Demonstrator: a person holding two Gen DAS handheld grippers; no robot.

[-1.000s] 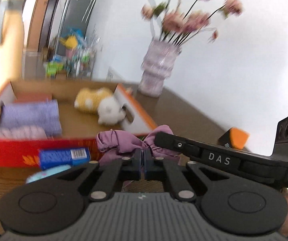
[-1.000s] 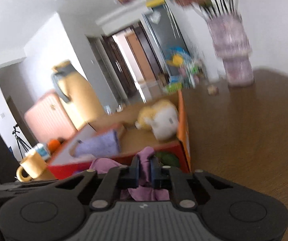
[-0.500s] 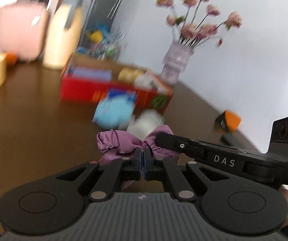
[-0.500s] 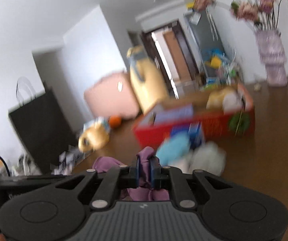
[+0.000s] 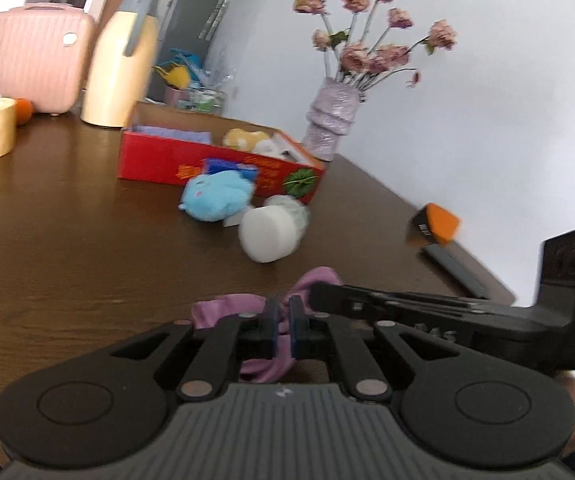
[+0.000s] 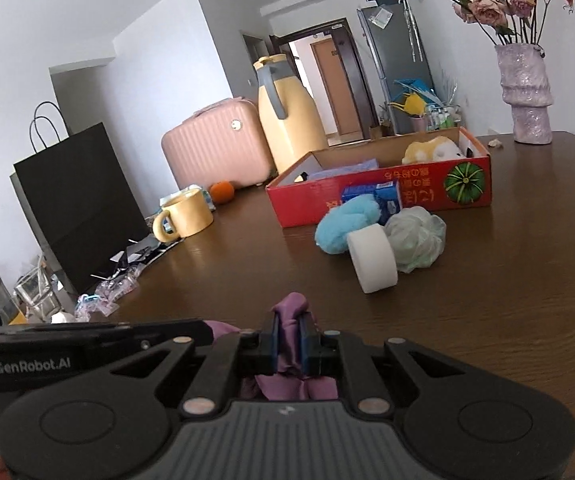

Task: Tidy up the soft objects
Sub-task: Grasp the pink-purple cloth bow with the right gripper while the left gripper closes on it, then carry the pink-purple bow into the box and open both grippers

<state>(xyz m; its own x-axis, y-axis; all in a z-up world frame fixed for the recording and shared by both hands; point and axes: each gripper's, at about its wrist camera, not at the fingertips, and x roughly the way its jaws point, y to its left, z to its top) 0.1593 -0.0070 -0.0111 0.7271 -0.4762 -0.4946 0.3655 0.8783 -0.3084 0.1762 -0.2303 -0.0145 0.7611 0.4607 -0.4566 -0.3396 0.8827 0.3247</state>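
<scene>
Pinching a purple scrunchie (image 5: 247, 307) from both sides: left gripper (image 5: 283, 322) and right gripper (image 6: 289, 340) each clamped on it, just above the brown table (image 6: 507, 300) | next out: white foam roll (image 6: 372, 258), mesh pouf (image 6: 419, 242), blue plush (image 5: 217, 198) bunched together | farthest: red box (image 6: 427, 196) already holding a yellow plush (image 6: 427, 151)

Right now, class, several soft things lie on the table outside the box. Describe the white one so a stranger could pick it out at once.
Find the red cardboard box on the dark wooden table. In front of it sits a small cluster: a blue plush toy, a pale green mesh bath pouf and the white foam roll. The roll is nearest the camera, and the only smooth, plain white cylinder among fuzzy or netted neighbours.
</scene>
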